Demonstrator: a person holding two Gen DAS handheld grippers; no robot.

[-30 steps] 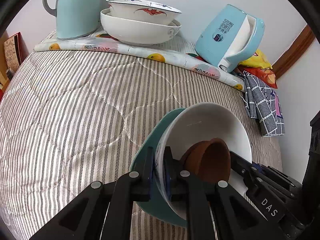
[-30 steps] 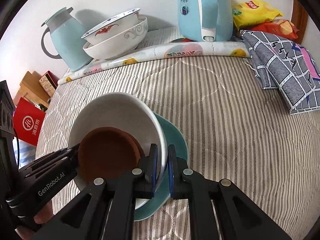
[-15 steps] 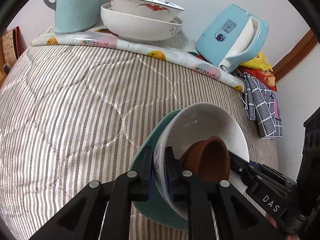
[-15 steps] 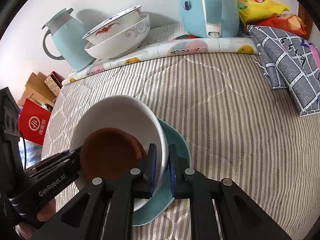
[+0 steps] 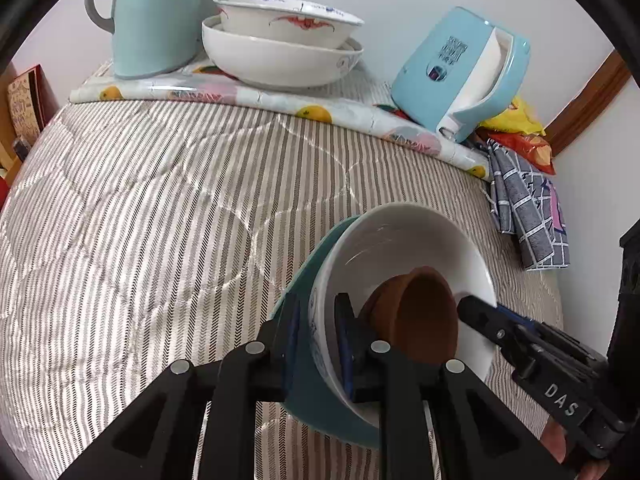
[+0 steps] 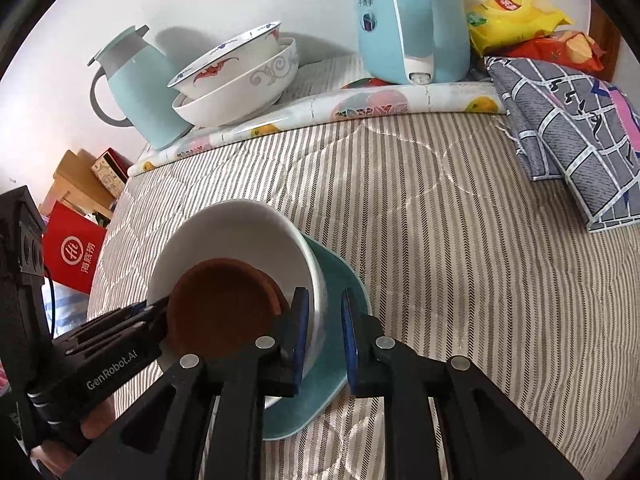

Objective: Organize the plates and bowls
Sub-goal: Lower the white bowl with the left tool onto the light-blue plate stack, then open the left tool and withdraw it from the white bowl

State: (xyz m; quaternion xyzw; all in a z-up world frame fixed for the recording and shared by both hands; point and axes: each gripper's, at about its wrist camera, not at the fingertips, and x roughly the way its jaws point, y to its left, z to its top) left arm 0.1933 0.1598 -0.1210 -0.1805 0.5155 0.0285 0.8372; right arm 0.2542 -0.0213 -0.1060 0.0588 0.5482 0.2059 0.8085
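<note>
A stack of a teal plate [image 5: 308,400] [image 6: 344,284], a white bowl [image 5: 400,236] [image 6: 224,228] and a small brown bowl [image 5: 424,312] [image 6: 224,308] is held between both grippers above the striped quilt [image 5: 160,220]. My left gripper [image 5: 316,340] is shut on the left rims of the plate and white bowl. My right gripper [image 6: 324,336] is shut on their right rims. Two nested white patterned bowls [image 5: 280,48] [image 6: 236,80] sit at the back on a fruit-print cloth [image 5: 256,100].
A pale blue jug [image 5: 156,16] [image 6: 136,84] stands left of the nested bowls. A blue kettle [image 5: 460,72] [image 6: 412,20] stands to their right. A checked cloth [image 6: 568,128] and snack bags [image 6: 516,12] lie at the far right. A red box [image 6: 72,256] is beyond the left edge.
Both grippers have carried the stack a little toward the back of the quilt; the nested bowls and kettle look closer. The grips are unchanged.
</note>
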